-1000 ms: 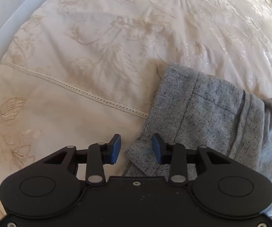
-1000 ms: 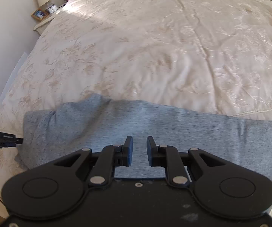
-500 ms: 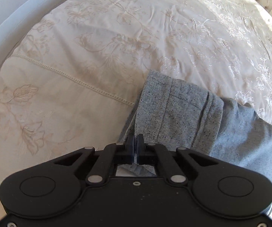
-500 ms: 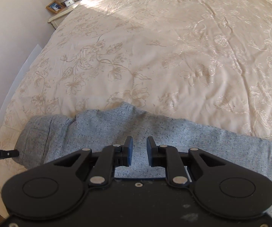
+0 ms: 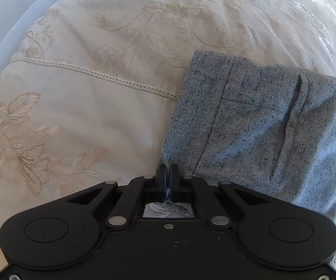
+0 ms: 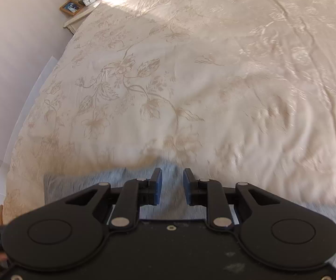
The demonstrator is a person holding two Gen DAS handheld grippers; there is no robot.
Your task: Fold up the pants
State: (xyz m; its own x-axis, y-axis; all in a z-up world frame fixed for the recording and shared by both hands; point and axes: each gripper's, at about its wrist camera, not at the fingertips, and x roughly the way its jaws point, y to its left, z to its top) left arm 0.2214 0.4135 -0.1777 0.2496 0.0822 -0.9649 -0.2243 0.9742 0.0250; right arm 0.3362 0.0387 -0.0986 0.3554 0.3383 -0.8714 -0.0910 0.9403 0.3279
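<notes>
Pants (image 5: 261,126) run lengthwise toward frame right from your left tool (image 5: 167,178), pinched tight on their near-left corner; right tool (image 6: 172,185), jaws opening and empty, hovers mid-length.

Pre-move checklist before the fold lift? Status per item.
1. Left gripper shut on the pants at the near corner: ok.
2. Right gripper gripping fabric: not ok; its fingers are apart and opening, above the grey cloth.
3. Pants flat on the bedspread: cannot tell; a fold runs near the waistband end and the far end is out of view.
4. Right wrist view sharp enough to aim: not ok, blurred.
5. Bedspread beyond the pants free of things: ok.
</notes>
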